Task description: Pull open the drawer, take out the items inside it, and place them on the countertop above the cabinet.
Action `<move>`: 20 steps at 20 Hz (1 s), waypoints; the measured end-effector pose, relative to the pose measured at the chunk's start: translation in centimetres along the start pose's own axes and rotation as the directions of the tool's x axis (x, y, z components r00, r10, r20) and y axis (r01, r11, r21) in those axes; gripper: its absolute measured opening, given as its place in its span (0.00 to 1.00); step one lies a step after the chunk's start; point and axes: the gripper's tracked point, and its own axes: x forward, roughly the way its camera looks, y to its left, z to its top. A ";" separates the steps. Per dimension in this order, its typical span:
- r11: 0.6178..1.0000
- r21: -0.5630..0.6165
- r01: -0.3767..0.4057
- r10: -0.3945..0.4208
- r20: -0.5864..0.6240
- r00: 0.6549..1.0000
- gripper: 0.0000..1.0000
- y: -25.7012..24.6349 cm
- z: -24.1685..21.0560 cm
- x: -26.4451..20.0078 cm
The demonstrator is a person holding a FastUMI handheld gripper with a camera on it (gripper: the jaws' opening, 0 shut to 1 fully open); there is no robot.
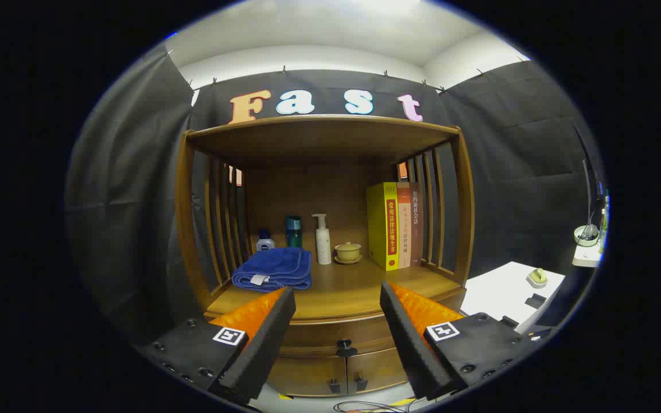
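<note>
Facing the wooden cabinet [325, 229] with the tool [337, 298] released, fingers spread wide and holding nothing. Drawer [336, 335] closed; its dark knob [345, 346] sits between the fingers, just beyond their tips. Counter [342, 289] front edge bare between the blue towel [274, 268] and the books [395, 225]. Pump bottle [322, 240] and lidded cup [348, 251] stand further back. Book spines carry Chinese writing, too small to read surely.

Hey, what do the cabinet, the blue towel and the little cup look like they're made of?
Cabinet: wood, warm brown, semi-gloss sheen on the top. Towel: soft plush cloth, folded, stitched hem. Cup: probably glazed ceramic, yellowish and smooth. The gripper fingers stand open before the drawer knob.
</note>
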 end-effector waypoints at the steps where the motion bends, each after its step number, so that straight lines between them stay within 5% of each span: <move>1: 1.000 0.000 0.000 0.000 0.001 1.000 0.99 0.1 0.0 0.0; 20: 0.999 0.001 -0.033 0.033 -0.016 0.999 0.99 1.5 -1.0 0.4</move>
